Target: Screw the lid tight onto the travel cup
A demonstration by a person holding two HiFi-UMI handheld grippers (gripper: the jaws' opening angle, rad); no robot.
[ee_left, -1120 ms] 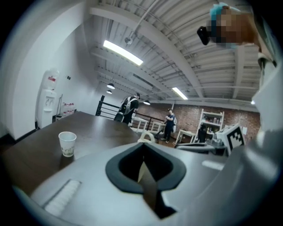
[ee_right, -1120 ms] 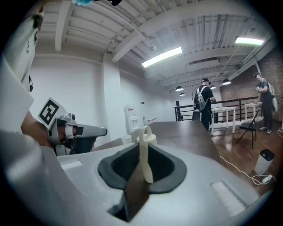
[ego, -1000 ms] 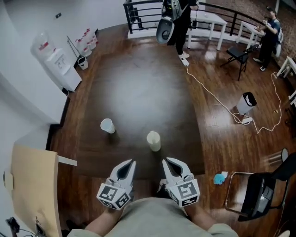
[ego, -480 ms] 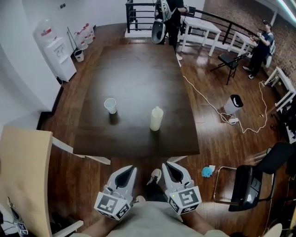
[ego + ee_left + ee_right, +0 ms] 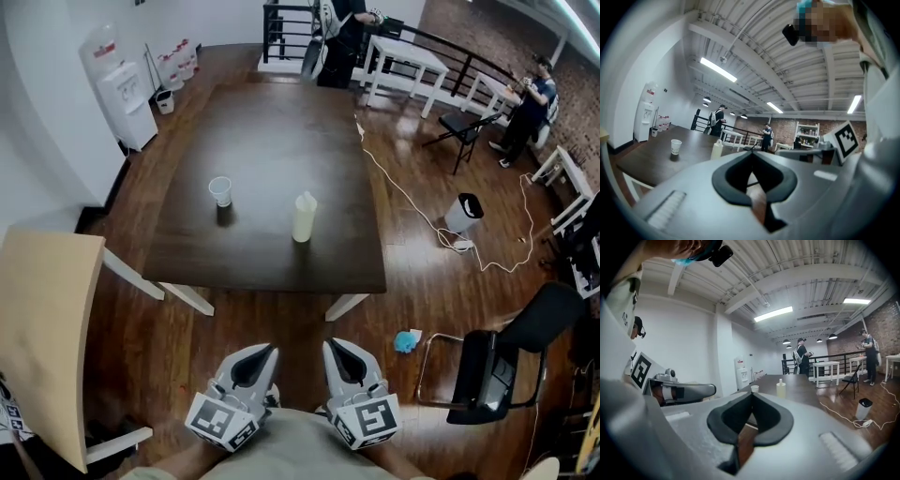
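Cup: travel cup [image 5: 302,218] on tabletop [image 5: 272,131], lid apparently on, tightness unclear.
Grippers: your left gripper [image 5: 265,351] and right gripper [image 5: 331,346] closed, empty, well away.

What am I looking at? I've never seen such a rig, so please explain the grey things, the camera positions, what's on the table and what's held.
A person holds a two-jaw tool in each hand: the left gripper and right gripper. The top-down picture is from a head camera looking down. The other two are from cameras on each gripper, looking along its jaws. On the table stand a cup and a bottle, apart. Both grippers are shut and hold nothing.
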